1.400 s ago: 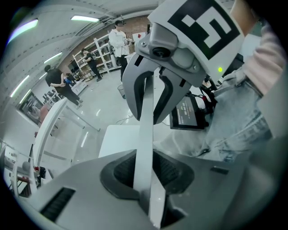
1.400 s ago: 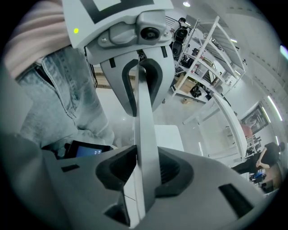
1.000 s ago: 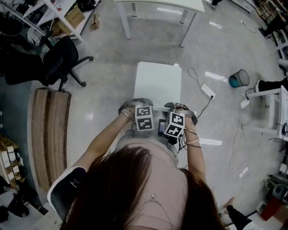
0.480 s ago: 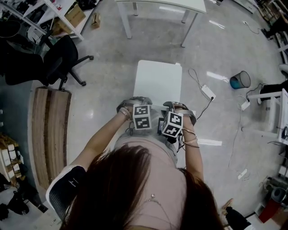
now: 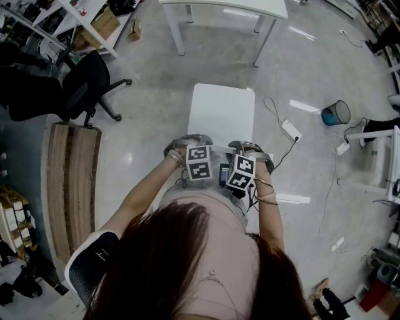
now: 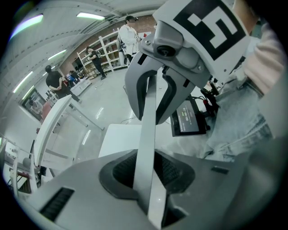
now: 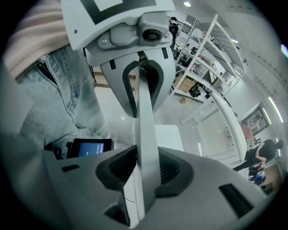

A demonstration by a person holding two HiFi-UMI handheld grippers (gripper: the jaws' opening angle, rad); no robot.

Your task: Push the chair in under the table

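**Head view:** white chair (image 5: 222,112), its seat facing the white tabletop (image 5: 225,6) at the top of the frame; bare floor (image 5: 150,94) lies between the seat front and the tabletop's legs; the two are well apart; no part of the chair is under the tabletop yet. The left gripper (image 5: 187,141) and right gripper (image 5: 250,149) sit side by side on the top edge of the backrest (image 5: 219,149); the person stands just behind it.

**Left gripper view:** the backrest edge runs as a pale strip between the fingers (image 6: 123,170); the pads lie against both its faces, a narrow hold on the panel; these fingers have just been opening a little, with the backrest between them; the tabletop is far off at the left.

**Right gripper view:** the same strip runs between its fingers (image 7: 168,168); the pads close on both faces, the gap filled by the panel; the tabletop lies beyond the seat, apart from it.

**Status, as judged:** the grasp on the backrest is made on both sides; most of the travel toward the tabletop is outstanding; sliding the seat under it remains, then release.
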